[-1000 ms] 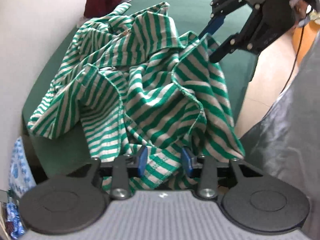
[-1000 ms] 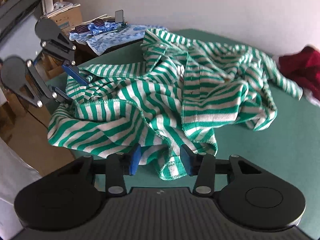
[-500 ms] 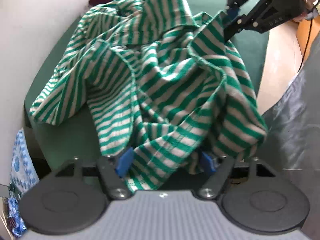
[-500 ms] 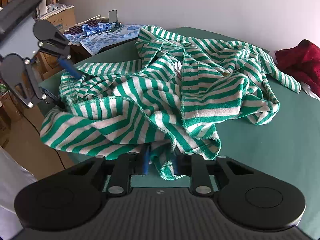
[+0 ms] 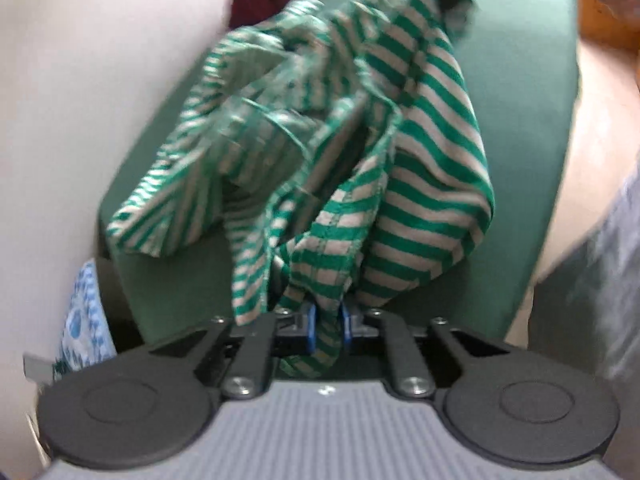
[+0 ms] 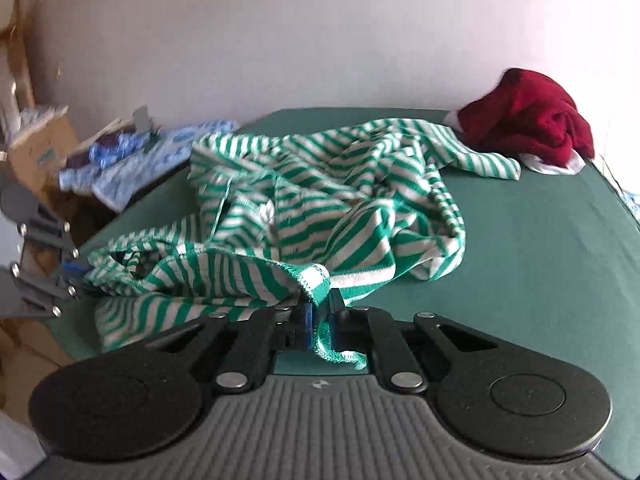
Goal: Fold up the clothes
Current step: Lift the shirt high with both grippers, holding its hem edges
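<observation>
Both claws are closing on the same garment: left gripper (image 5: 327,330) has its blue pads clamping a bunched hem of the green-and-white striped shirt (image 5: 424,184), right gripper (image 6: 319,326) is pinching another stretch of that hem, stitched edge poking out below its pads (image 6: 306,326). Jaws on each nearly together, fabric clearly between them. Shirt partly lifted, rest still crumpled on the green table (image 6: 532,248); in the left wrist view it hangs in folds from the grip, blurred. Left gripper also shows at the left edge of the right wrist view (image 6: 74,276), holding the far end of the same hem, so the two grips look set up to stretch that edge out and flatten the shirt before folding, my guess. Folding itself not begun, shirt is still a heap. One sleeve trails toward the dark red garment (image 6: 532,120) at the far corner, touching or overlapping it, can't tell which. Blue patterned cloth (image 6: 160,152) and a cardboard box (image 6: 44,152) sit off the table's left side, not involved.
</observation>
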